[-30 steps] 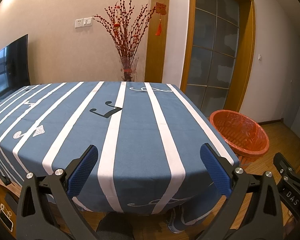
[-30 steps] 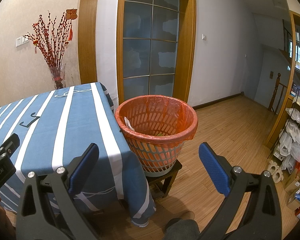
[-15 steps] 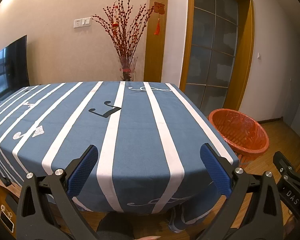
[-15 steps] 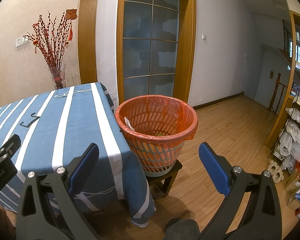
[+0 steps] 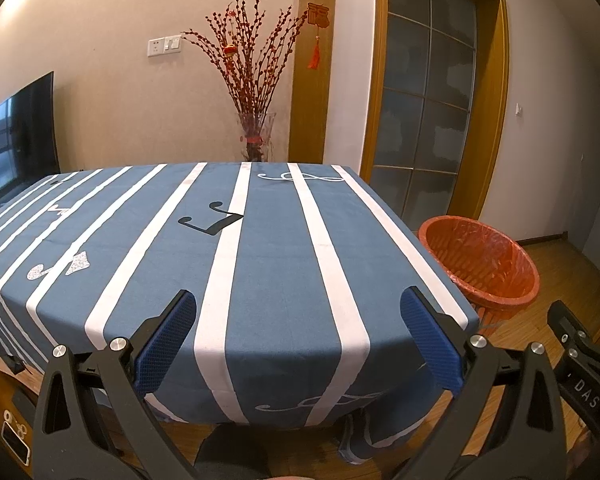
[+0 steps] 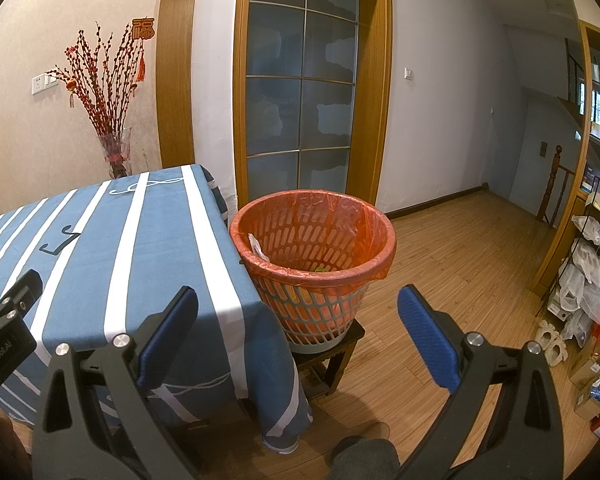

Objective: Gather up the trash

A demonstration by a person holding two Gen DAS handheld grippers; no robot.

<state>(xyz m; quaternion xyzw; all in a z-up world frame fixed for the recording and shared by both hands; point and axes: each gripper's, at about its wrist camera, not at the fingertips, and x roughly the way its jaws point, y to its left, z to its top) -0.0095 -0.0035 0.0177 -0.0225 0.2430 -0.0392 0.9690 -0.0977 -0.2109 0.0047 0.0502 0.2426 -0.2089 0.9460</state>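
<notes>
A table [image 5: 284, 280] draped in a blue cloth with white stripes and music-note motifs fills the left wrist view. Behind it, against the wall, stand a glass vase of red branches [image 5: 256, 136] and a television [image 5: 18, 136]; a frosted glass door [image 6: 300, 96] in a wooden frame lies to the right, and the floor is wood plank. A cluttered shelf [image 6: 592, 264] occupies the far right of the right wrist view.

The left gripper [image 5: 298, 344] hangs over the near table edge, its blue-padded fingers [image 5: 166, 340] spread wide, holding and touching nothing. The right gripper [image 6: 298, 340] is likewise wide apart and empty, set near the table corner and facing the basket.

A basket [image 6: 314, 264] lined with an orange bag stands on a low dark stool [image 6: 332, 354], just beside the table corner. Inside it lie a white scrap [image 6: 260, 248] against the near-left wall and a small greenish piece [image 6: 322, 269] at the bottom.
</notes>
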